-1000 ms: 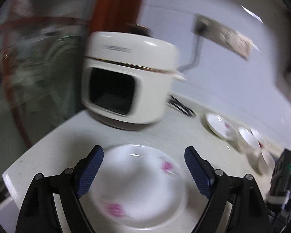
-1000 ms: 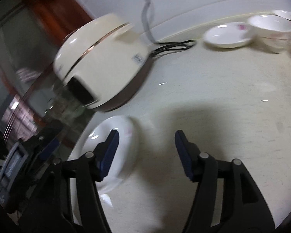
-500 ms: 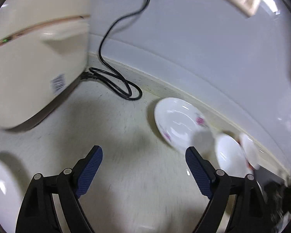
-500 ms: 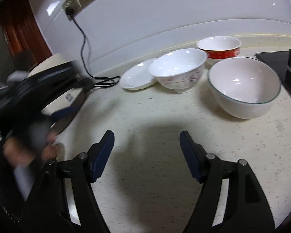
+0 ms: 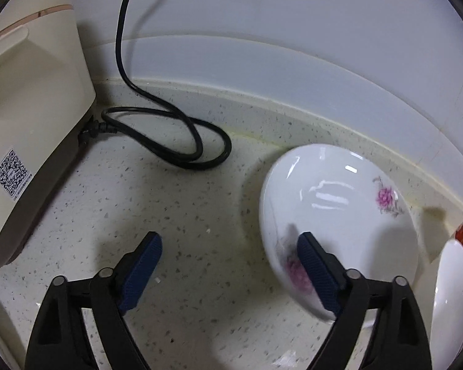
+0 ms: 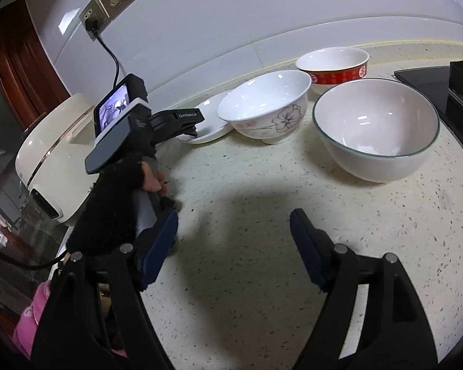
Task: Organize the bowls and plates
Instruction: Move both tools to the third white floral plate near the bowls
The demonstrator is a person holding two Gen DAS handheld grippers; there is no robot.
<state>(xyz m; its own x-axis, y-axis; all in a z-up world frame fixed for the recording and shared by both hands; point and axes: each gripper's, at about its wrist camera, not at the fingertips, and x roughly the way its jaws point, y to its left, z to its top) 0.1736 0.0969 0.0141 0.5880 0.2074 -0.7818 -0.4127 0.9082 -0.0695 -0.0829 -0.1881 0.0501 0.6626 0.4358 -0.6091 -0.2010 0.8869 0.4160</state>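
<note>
left gripper [image 5: 227, 263] swings off the cooker [image 5: 31, 117] over to the plate [image 5: 336, 215], jaws just opening, wide and empty; right gripper [image 6: 233, 240] widening too, holding nothing.

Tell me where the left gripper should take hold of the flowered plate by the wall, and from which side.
Grip the plate by its near rim, coming from the open counter side. It lies flat and shallow, so only the thin edge offers a hold; the wall sits close behind and a bowl crowds its right. The left gripper, jaws just opened wide and empty, should probably slide one finger under the rim.
</note>
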